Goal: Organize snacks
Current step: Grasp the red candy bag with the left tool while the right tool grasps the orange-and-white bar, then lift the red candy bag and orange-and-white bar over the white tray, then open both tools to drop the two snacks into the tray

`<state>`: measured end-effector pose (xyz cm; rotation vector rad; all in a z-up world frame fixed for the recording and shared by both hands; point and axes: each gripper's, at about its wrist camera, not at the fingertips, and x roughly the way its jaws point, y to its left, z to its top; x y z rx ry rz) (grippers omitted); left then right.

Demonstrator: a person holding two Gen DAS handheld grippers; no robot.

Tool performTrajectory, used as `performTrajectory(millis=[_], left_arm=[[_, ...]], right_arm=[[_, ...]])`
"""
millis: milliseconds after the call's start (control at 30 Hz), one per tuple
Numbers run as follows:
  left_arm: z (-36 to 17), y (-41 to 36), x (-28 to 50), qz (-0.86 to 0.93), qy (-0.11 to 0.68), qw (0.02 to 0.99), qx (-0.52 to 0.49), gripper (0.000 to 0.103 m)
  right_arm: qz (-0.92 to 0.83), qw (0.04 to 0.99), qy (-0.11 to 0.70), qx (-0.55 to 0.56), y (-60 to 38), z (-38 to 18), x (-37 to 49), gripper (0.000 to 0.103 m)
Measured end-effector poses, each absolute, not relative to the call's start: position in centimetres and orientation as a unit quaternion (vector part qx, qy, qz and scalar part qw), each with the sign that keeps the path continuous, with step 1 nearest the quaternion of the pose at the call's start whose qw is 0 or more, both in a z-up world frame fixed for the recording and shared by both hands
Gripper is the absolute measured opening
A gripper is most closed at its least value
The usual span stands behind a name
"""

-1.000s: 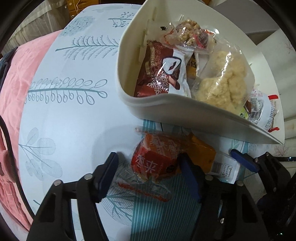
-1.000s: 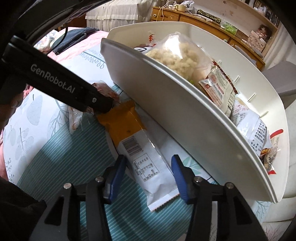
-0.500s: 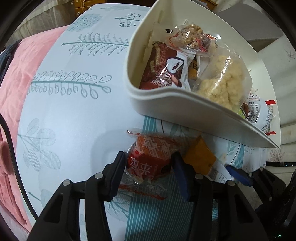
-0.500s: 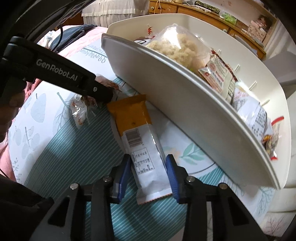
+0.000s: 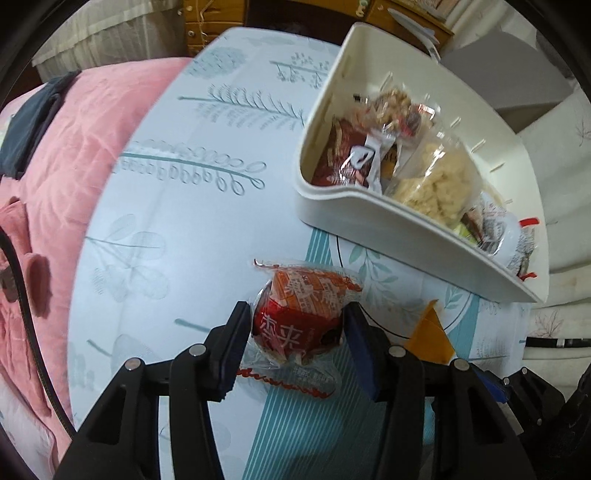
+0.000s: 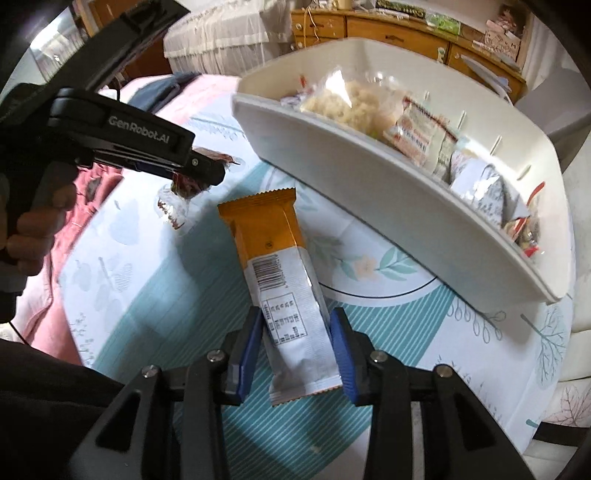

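While each hand-held gripper clamps one packet, one bin [image 5: 413, 236] nearby.

A pale tablecloth [image 5: 155, 229] printed with teal leaves and stripes covers the table, a pink quilt [image 5: 66, 155] with a dark garment [image 5: 29, 129] lies beside it, and a wooden dresser [image 6: 388, 33] stands at the back.

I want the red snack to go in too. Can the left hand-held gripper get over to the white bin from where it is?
Probably yes. The left hand-held gripper is shut on the red snack packet, and only bare tablecloth lies between it and the open-topped white bin.
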<state>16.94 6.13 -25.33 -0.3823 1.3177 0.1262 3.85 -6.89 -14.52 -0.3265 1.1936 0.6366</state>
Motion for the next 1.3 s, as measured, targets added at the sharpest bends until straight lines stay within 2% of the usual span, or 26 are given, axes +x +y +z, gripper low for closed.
performTrajectory(millis=[667, 1000, 1300], left_arm=[[-14.1, 1.8, 19.8, 0.076, 0.569, 0.802, -0.166, 0.051], [-12.0, -1.7, 24.7, 0.060, 0.551, 0.819, -0.148, 0.052], [-12.4, -5.2, 29.5, 0.040, 0.545, 0.826, -0.135, 0.053]], right_arm=[[0.353, 0.812, 0.443, -0.140, -8.6, -4.6, 5.4, 0.038], [0.313, 0.848, 0.410, -0.118, -11.6, -2.3, 10.7, 0.038], [0.255, 0.867, 0.420, -0.085, -14.8, -3.2, 16.0, 0.038]])
